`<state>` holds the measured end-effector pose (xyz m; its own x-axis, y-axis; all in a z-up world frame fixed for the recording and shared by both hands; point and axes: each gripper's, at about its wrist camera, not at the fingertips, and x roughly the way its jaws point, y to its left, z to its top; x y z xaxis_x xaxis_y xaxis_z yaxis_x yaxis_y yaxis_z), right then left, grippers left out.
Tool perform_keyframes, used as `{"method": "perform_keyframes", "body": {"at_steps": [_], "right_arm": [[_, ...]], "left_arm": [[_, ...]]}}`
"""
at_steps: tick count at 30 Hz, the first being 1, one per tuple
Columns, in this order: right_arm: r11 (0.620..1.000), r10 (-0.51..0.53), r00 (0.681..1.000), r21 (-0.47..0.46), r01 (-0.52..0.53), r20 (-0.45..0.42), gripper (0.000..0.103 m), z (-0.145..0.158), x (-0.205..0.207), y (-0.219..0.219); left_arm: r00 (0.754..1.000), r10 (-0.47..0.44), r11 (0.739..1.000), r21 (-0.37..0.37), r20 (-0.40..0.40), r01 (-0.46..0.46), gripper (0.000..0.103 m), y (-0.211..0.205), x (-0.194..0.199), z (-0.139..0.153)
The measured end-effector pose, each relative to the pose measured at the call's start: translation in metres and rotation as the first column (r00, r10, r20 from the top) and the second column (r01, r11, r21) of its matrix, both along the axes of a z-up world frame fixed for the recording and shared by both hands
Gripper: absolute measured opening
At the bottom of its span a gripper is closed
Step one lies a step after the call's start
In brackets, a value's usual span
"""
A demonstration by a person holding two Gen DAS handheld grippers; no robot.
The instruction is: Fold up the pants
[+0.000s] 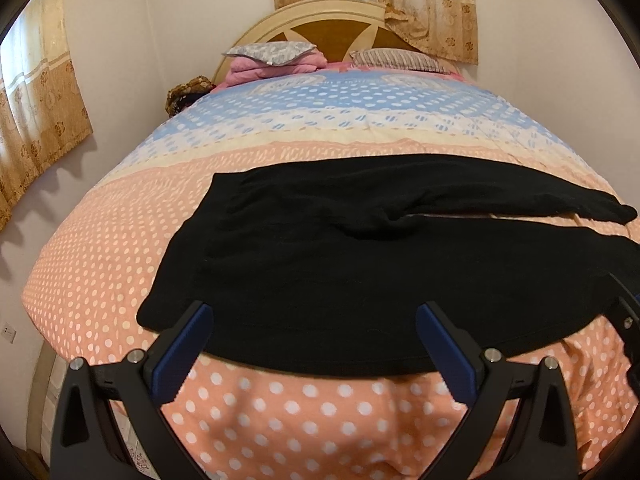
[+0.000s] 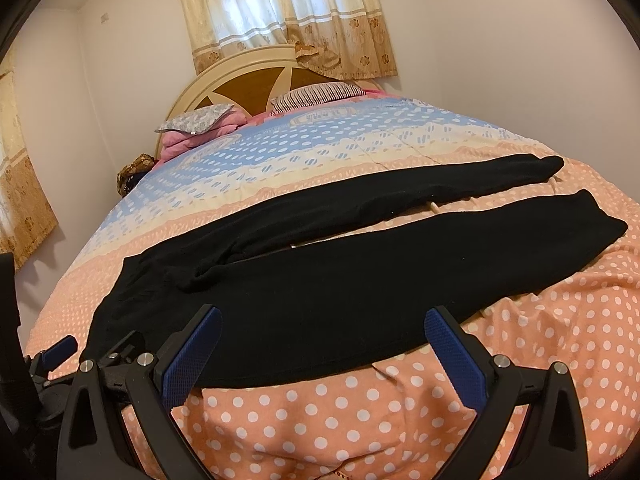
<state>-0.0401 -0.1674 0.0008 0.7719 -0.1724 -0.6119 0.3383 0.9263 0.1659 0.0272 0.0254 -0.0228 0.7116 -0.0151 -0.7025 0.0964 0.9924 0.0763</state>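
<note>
left fingers (image 1: 204,316) spread | right fingers (image 2: 434,320) spread | both at near hem of black pants (image 2: 320,292) | bedspread (image 2: 360,420) edge below

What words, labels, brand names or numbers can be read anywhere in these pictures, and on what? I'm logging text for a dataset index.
None: no readable text shows in either view.
The black pants show no label or tag.
The polka-dot bedspread, curtains and pillows carry patterns only.
The wall socket has marks too small to read.
The left gripper and right gripper, jaws open, bear no lettering.
</note>
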Motion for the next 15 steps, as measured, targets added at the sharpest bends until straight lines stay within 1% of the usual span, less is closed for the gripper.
{"method": "perform_keyframes", "body": {"at_steps": [2, 6, 9, 10, 11, 13, 15], "right_arm": [[1.000, -0.003, 1.000, 0.003, 0.003, -0.009, 0.102, -0.003, 0.005, -0.003], [1.000, 0.010, 1.000, 0.001, -0.010, -0.012, 0.102, -0.009, 0.016, -0.011], [1.000, 0.017, 1.000, -0.019, -0.017, -0.018, 0.102, -0.015, 0.028, -0.015], [1.000, 0.019, 1.000, -0.018, -0.019, -0.024, 0.102, -0.017, 0.032, -0.017], [1.000, 0.022, 0.999, -0.012, -0.023, -0.032, 0.102, -0.020, 0.037, -0.018], [0.999, 0.039, 0.998, 0.004, -0.038, -0.059, 0.102, -0.027, 0.048, -0.019], [0.998, 0.055, 0.996, 0.012, -0.054, -0.077, 0.102, -0.032, 0.059, -0.019]], "left_arm": [[1.000, 0.004, 1.000, -0.011, -0.014, -0.005, 0.103, 0.013, 0.012, -0.001], [0.998, 0.045, 0.998, -0.034, -0.034, -0.046, 0.103, 0.055, 0.048, 0.001], [0.998, 0.067, 0.997, -0.041, -0.014, -0.067, 0.103, 0.083, 0.082, 0.006], [0.998, 0.069, 0.997, -0.035, -0.013, -0.069, 0.100, 0.089, 0.094, 0.007], [0.998, 0.065, 0.997, -0.031, -0.019, -0.065, 0.091, 0.094, 0.108, 0.006], [0.999, 0.024, 0.998, -0.060, -0.047, -0.027, 0.079, 0.104, 0.138, 0.004], [0.995, -0.025, 0.994, -0.112, -0.092, 0.014, 0.075, 0.109, 0.170, -0.003]]}}
